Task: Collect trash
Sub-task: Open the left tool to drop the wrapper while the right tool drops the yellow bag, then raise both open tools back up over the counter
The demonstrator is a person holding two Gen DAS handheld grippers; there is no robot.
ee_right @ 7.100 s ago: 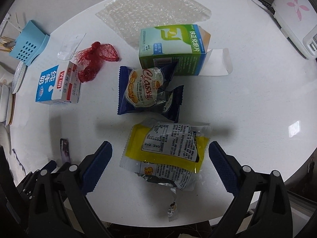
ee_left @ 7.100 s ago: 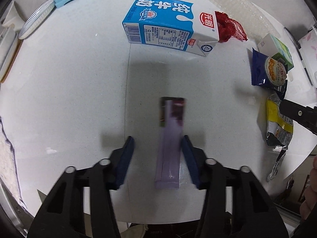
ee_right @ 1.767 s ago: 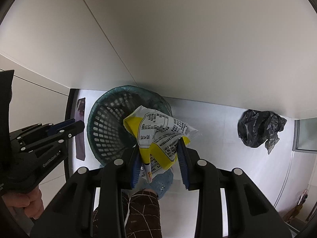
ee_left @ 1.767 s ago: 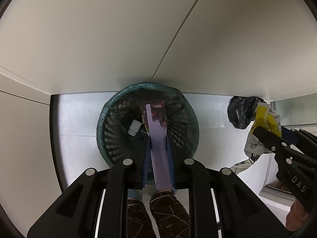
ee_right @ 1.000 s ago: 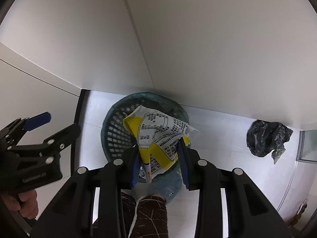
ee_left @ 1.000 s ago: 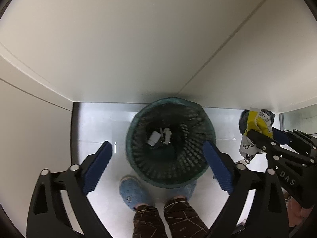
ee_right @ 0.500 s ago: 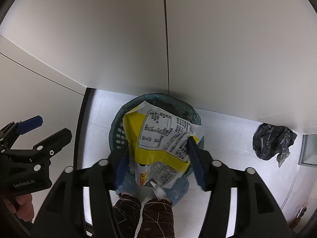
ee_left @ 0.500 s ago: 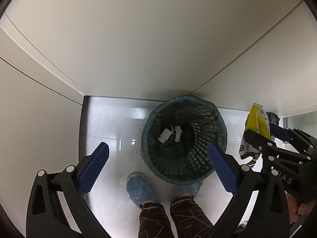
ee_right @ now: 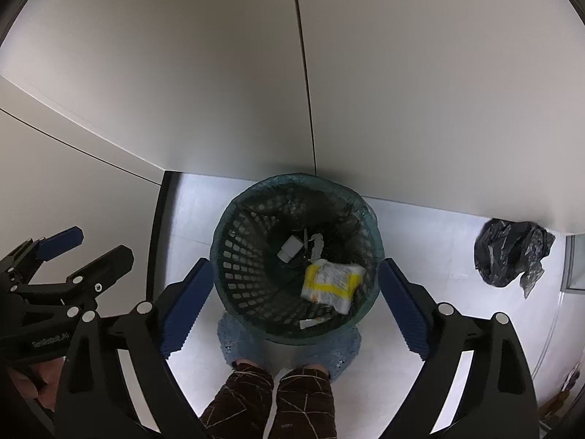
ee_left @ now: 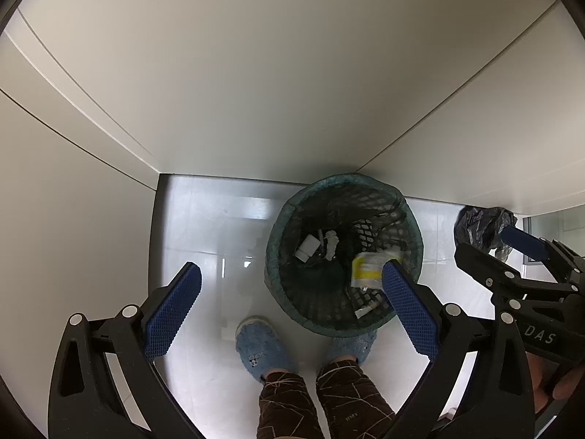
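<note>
- Right claw [ee_right: 292, 300]: jaws wide and opening, nothing between the pads; it points steeply down, straddling the wastebasket [ee_right: 223, 256] from above.
- Left claw [ee_left: 292, 314]: jaws spread wide, empty; also aimed down, with its right pad overlapping the wastebasket's near rim in the left wrist view.
- Yellow-and-white snack wrapper [ee_right: 331, 281]: inside the wastebasket, toward its right side, free of both claws.
- Other scraps in the wastebasket: a small white piece [ee_right: 289, 248] near the centre and a thin strip [ee_right: 310, 322] by the near wall.
- Wastebasket: dark green mesh, round, on the pale floor against the wall.
- Blue slippers [ee_left: 261, 347] and patterned brown trouser legs [ee_right: 252, 402]: just at the wastebasket's near side.
- Crumpled black bag [ee_right: 512, 256]: on the floor, well right of the wastebasket.
</note>
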